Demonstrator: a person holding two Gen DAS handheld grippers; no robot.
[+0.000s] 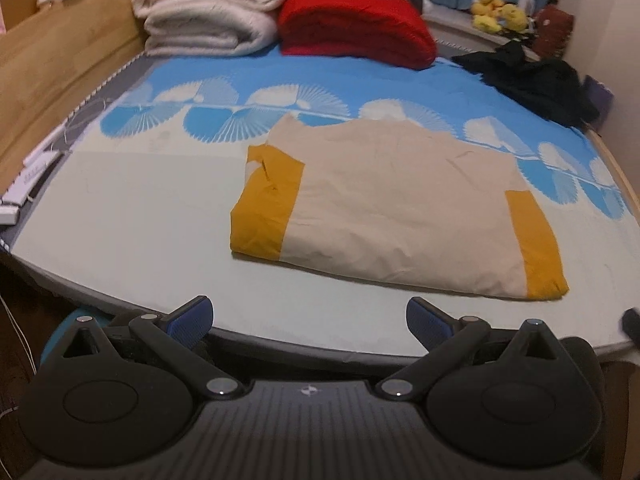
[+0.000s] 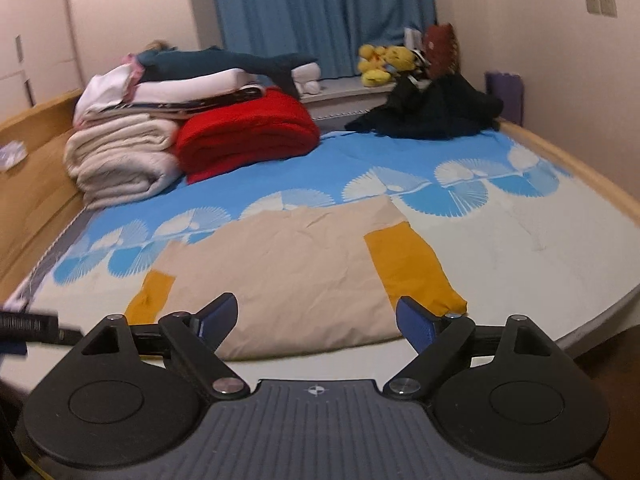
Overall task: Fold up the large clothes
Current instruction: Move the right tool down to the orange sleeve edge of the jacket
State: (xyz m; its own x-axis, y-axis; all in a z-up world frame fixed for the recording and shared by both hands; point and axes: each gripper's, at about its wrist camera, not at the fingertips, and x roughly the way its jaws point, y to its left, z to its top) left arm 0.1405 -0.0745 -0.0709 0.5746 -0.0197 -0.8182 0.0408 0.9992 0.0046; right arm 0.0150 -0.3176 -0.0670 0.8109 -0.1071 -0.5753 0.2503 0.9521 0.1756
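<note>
Beige-and-mustard garment (image 1: pixel 396 208) folded on bed, beyond both wide-open, empty grippers, left gripper (image 1: pixel 309 322), right gripper (image 2: pixel 317 320)

The beige garment (image 1: pixel 400 208) lies folded flat on the bed, a broad rectangular bundle with mustard-yellow bands (image 1: pixel 264 204) at both side ends. Its cloth shows light creases across the top layer, and the near edge is a rounded fold facing the bed's front edge. The far edge is uneven, stepping up toward one corner over the blue fan print of the sheet. From the right wrist view the same garment (image 2: pixel 288 264) spreads wide, yellow panel (image 2: pixel 412 272) running along its right side.
</note>
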